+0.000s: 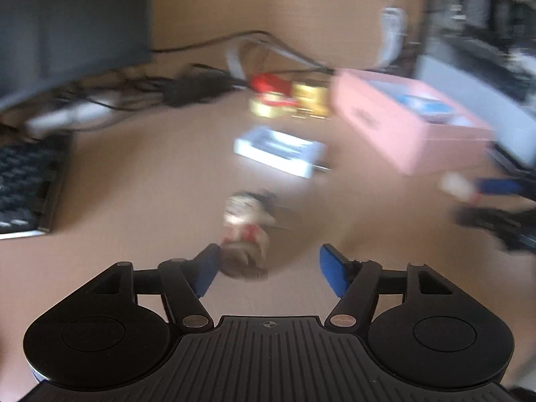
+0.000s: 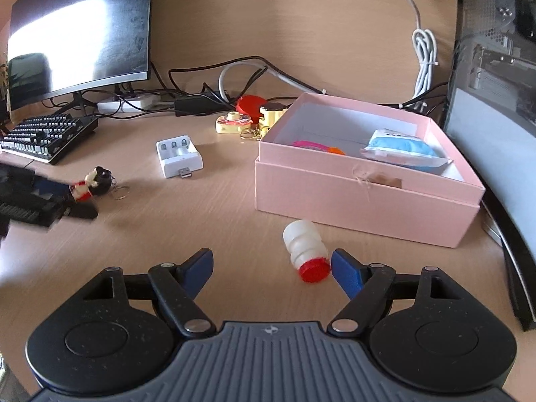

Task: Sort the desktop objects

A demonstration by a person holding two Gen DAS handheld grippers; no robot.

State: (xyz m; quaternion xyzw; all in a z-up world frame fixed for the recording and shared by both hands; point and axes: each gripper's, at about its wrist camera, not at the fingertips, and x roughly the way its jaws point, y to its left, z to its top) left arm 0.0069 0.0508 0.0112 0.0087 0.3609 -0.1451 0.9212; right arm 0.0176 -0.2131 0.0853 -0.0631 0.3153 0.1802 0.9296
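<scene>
Both grippers are spread wide, grasping nothing. The right gripper [image 2: 272,269] straddles a small white bottle [image 2: 305,251] lying on the tabletop [image 2: 201,221] at lower centre, just before the pink box [image 2: 361,201], probably its destination. The left gripper [image 1: 268,269] lines up on a figurine keychain [image 1: 246,234] at lower centre, its left pad nearly touching.

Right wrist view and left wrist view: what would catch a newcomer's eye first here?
Probably the open pink box at right on the desk, with a blue-and-white pouch inside. Next, the small white bottle with a red cap lying on its side beside the open right gripper. In the blurred left view, a little doll keychain sits by the open left gripper.
</scene>
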